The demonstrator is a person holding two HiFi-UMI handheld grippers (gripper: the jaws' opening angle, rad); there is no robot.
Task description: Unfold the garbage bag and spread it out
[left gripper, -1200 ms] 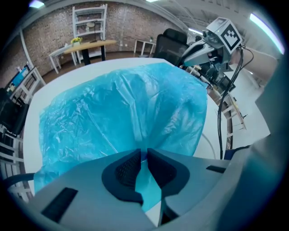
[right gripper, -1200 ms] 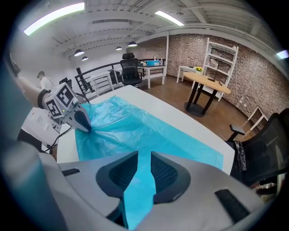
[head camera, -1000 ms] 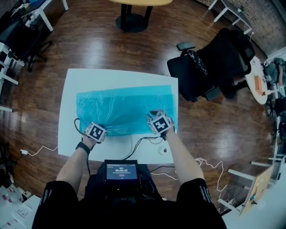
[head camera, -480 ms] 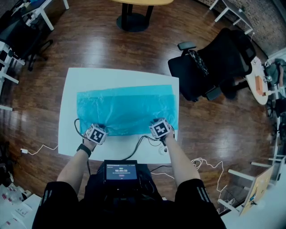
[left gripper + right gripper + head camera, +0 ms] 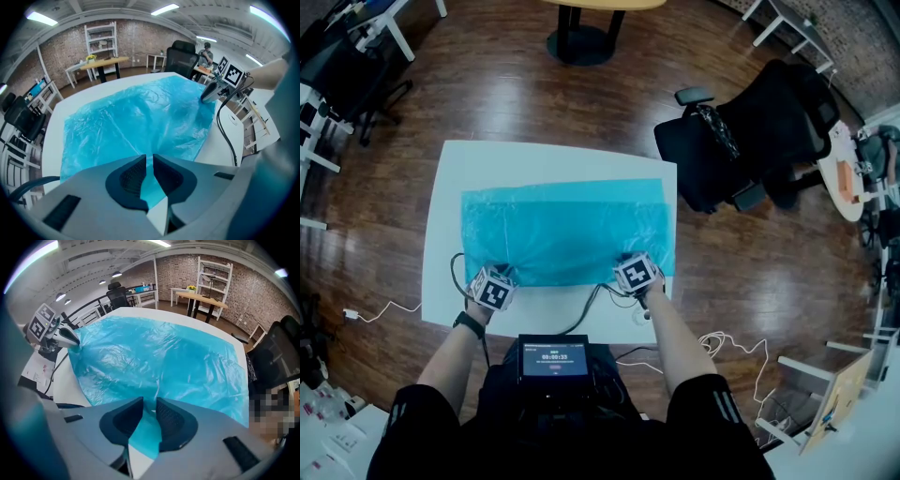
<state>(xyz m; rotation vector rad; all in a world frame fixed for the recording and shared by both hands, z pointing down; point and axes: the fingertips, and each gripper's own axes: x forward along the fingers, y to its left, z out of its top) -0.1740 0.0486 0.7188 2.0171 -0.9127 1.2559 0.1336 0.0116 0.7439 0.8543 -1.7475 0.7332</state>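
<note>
Left gripper: lower left of the head view, at the near left corner of the bag. Pointed steeply down.
Left jaws: narrow slit only. In the left gripper view blue film runs through the slit, and both ribbed pads sit against it. Pinched on the bag's edge.
Right gripper: lower centre-right of the head view, at the near right corner of the bag. Also pointed steeply down.
Right jaws: gap a little wider than the left's. In the right gripper view a bunched strip of film fills the gap, and a crease rises from the jaws into the sheet. Gripping the bag.
Translucent blue plastic garbage bag: lies as one broad, wrinkled sheet across the middle of the table. Its long side runs left to right. The near edge is lifted slightly at both grippers. The right edge reaches the table's right edge.
White rectangular table: bare margin shows at far, left and near sides.
Black cables: on the near table margin between the two grippers.
Black office chair: upper right, beside the table.
</note>
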